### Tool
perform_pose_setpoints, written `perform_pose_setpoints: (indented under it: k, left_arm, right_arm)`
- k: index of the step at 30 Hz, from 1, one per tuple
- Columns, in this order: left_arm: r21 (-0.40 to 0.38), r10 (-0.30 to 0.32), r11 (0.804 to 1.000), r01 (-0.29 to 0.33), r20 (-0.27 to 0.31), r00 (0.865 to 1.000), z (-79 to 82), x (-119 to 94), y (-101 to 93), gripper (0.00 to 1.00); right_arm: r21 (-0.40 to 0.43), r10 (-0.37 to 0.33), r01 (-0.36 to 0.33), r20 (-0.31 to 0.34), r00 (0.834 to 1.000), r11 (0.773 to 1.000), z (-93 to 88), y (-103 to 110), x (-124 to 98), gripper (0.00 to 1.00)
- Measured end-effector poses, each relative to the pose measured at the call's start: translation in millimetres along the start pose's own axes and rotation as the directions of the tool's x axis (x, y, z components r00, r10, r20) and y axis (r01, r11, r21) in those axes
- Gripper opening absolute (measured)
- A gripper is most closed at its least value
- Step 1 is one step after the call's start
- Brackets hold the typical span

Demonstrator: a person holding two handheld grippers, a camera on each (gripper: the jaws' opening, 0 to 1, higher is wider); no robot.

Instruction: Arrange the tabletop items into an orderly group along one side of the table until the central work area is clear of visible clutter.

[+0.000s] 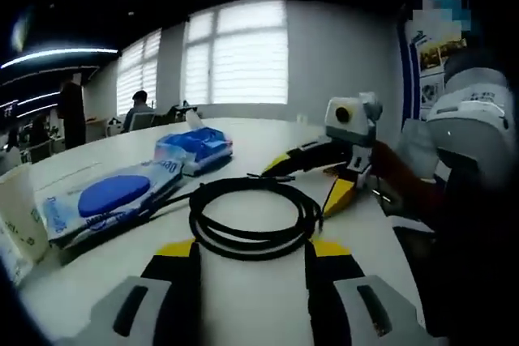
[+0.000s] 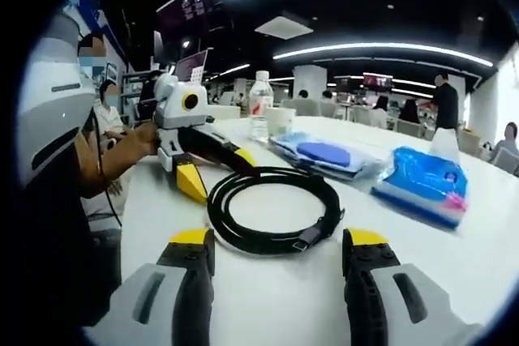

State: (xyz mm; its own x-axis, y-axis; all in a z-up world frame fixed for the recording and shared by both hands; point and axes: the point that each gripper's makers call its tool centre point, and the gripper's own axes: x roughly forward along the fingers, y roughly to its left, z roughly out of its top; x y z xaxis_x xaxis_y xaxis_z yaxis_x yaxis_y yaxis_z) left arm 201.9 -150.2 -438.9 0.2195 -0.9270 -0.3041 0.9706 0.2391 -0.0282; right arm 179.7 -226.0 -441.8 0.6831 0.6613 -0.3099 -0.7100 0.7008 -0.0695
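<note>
My fingers [image 1: 180, 254] on the left gripper [image 1: 251, 253] are standing apart, black with yellow tips, and the coiled black cable [image 1: 254, 216] is lying flat on the white table [image 1: 268, 301] just ahead of them, its near loop sitting between the two yellow tips without my being able to tell whether it is touching them. In the left gripper view my right gripper [image 1: 312, 174] is coming in from the right, its yellow-tipped fingers spread apart and resting beside the far edge of the coil, one above and one below the cable's far right side. In the right gripper view I am seeing my right gripper's own fingers [image 2: 193, 239] standing wide, with the coil [image 2: 272, 210] lying on the table [image 2: 268, 305] just in front of them and its plug end facing the right-hand finger. The left gripper [image 2: 215, 169] is showing beyond the coil on the left, fingers parted, held by a hand [image 2: 147, 138]. A flat wet-wipe pack with a blue oval lid [image 1: 109, 198] is lying left of the cable in the left gripper view, and a blue plastic tissue pack [image 1: 195, 147] is sitting farther back. In the right gripper view these two packs [image 2: 320, 154] [image 2: 423, 182] are lying to the right of the coil, and a clear plastic water bottle [image 2: 259, 106] is standing upright behind it.
</note>
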Motion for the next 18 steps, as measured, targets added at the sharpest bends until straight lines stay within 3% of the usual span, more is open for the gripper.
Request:
perform_pose_setpoints:
  k: [5,18]
  left_arm:
    - [-0.037,0.009,0.999,-0.008,0.020,1.000,2.9,1.4,3.9,0.51]
    - [-0.039,0.019,0.999,-0.018,0.023,1.000,4.6,3.5,-3.2,0.51]
  right_arm:
    - [0.010,0.010,-0.010,0.002,1.000,1.000,1.0,-1.9,2.6,0.61]
    - [0.016,0.016,-0.016,-0.008,1.000,1.000,-0.3,-8.2,-1.0,0.60]
